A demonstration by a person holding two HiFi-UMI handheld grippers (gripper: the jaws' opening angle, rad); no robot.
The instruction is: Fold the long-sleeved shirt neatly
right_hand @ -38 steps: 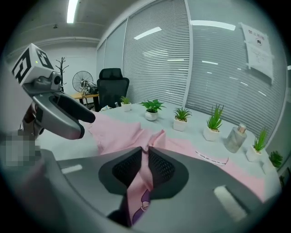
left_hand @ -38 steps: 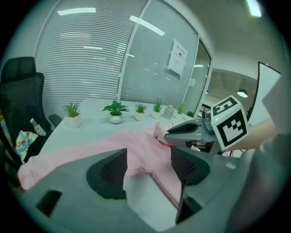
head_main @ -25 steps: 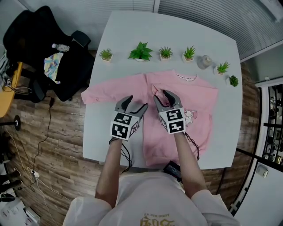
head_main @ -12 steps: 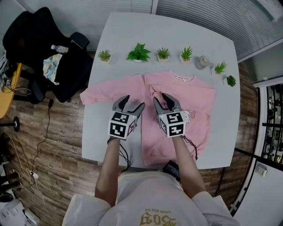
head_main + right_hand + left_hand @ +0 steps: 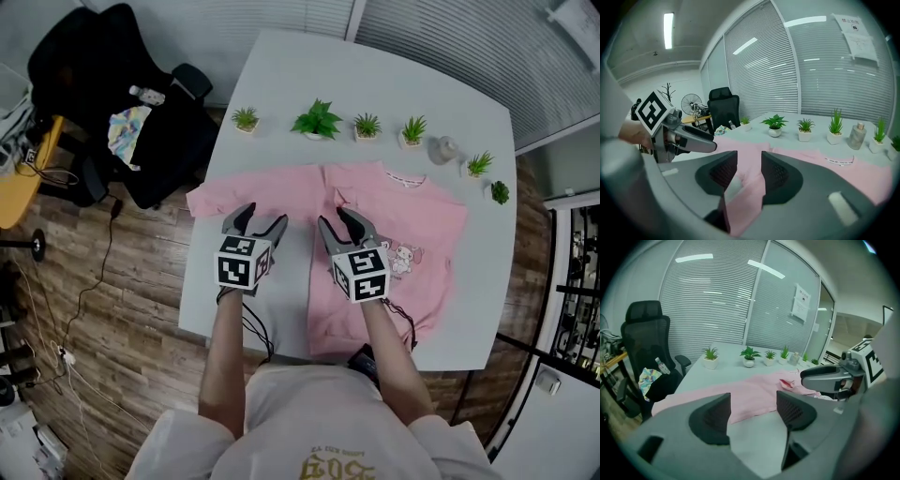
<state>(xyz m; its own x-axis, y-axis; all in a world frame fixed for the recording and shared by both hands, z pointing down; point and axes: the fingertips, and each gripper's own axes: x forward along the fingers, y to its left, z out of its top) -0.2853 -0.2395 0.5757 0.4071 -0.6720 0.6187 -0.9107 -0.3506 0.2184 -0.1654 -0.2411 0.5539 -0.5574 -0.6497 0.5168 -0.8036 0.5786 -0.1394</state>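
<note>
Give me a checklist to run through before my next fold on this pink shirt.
1. Right gripper has fabric: ok. The shirt fills the gap between its fingers, and its jaws have just been closing.
2. How many layers that pinch takes: cannot tell.
3. Left gripper free: ok. Its jaws stand apart with nothing between them.
4. Outstretched sleeve folded in: not ok. It lies flat, reaching toward the left edge of the table.
5. Potted plants clear of the fabric: ok. They stand in a row beyond the collar, apart from it.
</note>
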